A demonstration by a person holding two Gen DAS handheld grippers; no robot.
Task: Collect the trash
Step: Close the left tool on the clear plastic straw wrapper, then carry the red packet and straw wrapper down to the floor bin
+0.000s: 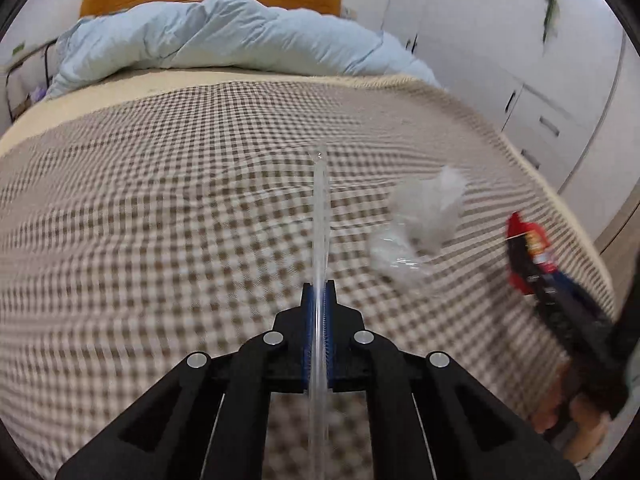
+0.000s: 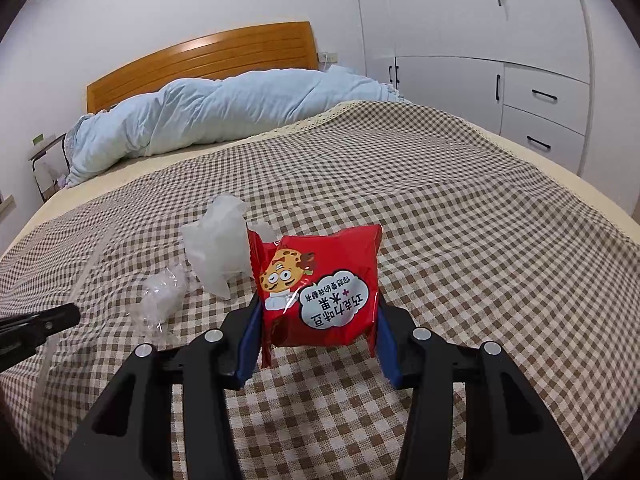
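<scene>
My left gripper (image 1: 320, 287) is shut on a long clear plastic strip (image 1: 320, 208) that sticks out ahead over the checked bed cover (image 1: 160, 200). In the right wrist view that strip (image 2: 90, 264) and the left gripper (image 2: 74, 313) show at the left edge. My right gripper (image 2: 318, 302) is shut on a red snack packet (image 2: 320, 280) with a cartoon face, held just above the bed. Left of the packet, a crumpled white bag (image 2: 218, 248) and a clear crinkled wrapper (image 2: 160, 300) lie on the cover. The left wrist view shows the white bag (image 1: 432, 208), the wrapper (image 1: 394, 258) and the red packet (image 1: 528, 248) to the right.
A bunched pale-blue duvet (image 2: 220, 112) lies at the head of the bed below a wooden headboard (image 2: 208, 56). White wardrobes with drawers (image 2: 540, 100) stand along the right side. A small side table (image 2: 44, 148) is at the far left.
</scene>
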